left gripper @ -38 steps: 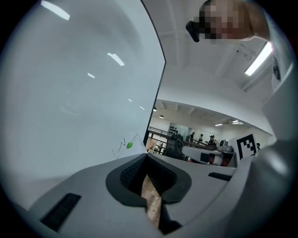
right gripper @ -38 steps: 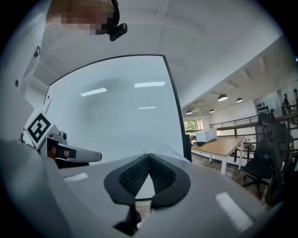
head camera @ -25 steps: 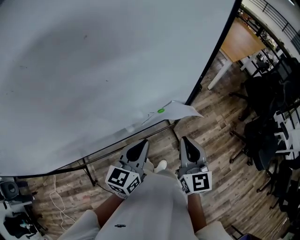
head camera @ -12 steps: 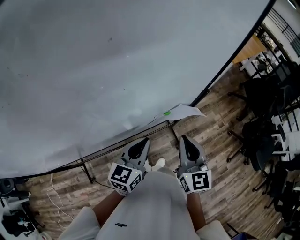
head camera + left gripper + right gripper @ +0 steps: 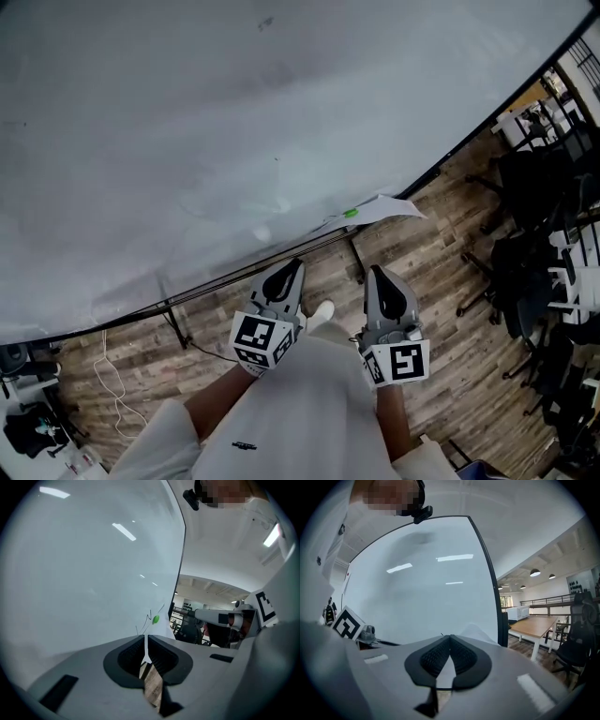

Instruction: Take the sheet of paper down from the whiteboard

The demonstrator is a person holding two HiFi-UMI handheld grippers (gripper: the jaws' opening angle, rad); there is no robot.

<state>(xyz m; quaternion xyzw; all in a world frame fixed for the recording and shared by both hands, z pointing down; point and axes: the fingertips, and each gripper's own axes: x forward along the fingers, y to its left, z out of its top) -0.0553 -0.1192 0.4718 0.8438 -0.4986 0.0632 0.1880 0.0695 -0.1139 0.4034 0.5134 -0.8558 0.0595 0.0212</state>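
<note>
Sheet of white paper (image 5: 382,207) is still up, at the lower right corner of the big white whiteboard (image 5: 234,122), just inside its black edge frame. Small round green magnet (image 5: 351,214) sits on the sheet's left part. The right part stands off the board surface and pokes out past the frame over the wood-plank floor (image 5: 441,258).

In the left gripper view the same magnet (image 5: 155,618) and sheet (image 5: 158,629) show beyond the jaw tips, clearly apart from them. In the right gripper view the sheet (image 5: 476,632) is a white peak behind the jaws, also not touched.

Left gripper (image 5: 296,266): jaws nearly together with only a hairline slit, just starting to open, nothing between them. It's low, in front of the person's white garment (image 5: 300,412), pointing at the board's bottom rail.

Right gripper (image 5: 378,272): jaws pressed together, empty. It's beside the left one, below the sheet and well short of it.

Square-marker cubes (image 5: 263,339) face the head camera on both.

Black board stand leg (image 5: 358,264) sits between the two grippers. White shoe (image 5: 322,310) is just below it. Black office chairs (image 5: 534,187) and a wooden-top table (image 5: 539,626) are off to the right.
</note>
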